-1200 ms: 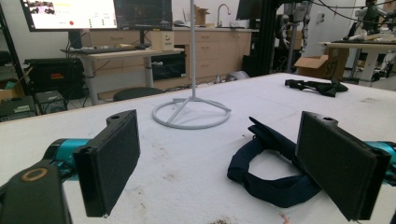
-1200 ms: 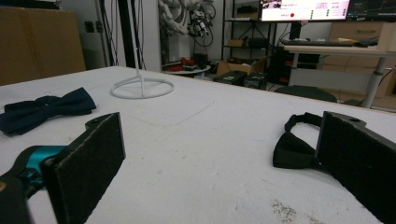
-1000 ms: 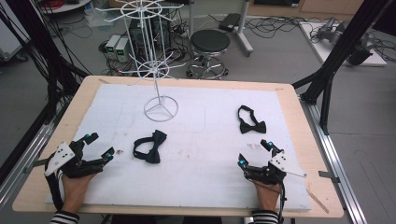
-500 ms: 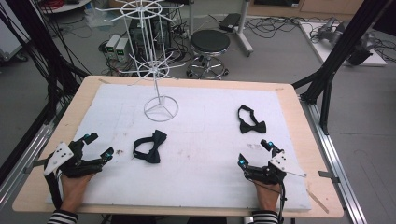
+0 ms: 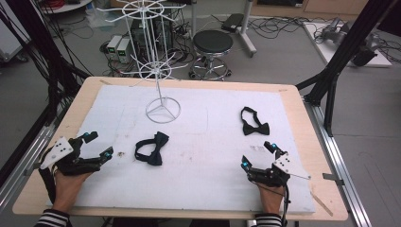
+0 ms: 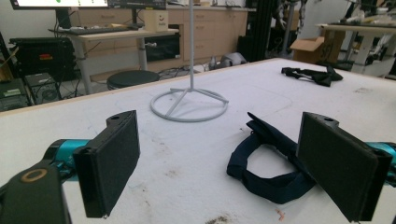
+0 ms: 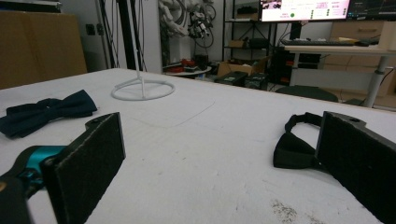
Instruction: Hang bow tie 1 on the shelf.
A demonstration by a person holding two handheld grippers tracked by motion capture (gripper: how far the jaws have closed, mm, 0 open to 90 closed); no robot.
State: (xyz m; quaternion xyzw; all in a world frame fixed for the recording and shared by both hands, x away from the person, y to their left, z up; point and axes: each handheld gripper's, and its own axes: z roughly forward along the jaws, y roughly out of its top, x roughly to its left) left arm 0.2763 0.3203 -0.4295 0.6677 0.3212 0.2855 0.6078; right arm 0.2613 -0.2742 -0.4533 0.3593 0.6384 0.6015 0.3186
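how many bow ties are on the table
2. One bow tie lies left of centre, just ahead of the left tool. The other bow tie lies to the right, beyond the right tool. Neither is held.

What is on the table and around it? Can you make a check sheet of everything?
Surface: white mat on a wooden table, with small brown stains.
Job's things: dark blue bow tie near the left gripper; black bow tie beyond the right gripper; both lie flat, untouched.
Clutter: white wire rack stands at the back of the mat.
Grippers: both open, holding nothing, resting near the front edge.
Cables: one trails from the right gripper; many lie on the floor behind.
Surroundings: black stool, black frame legs, desks with monitors.
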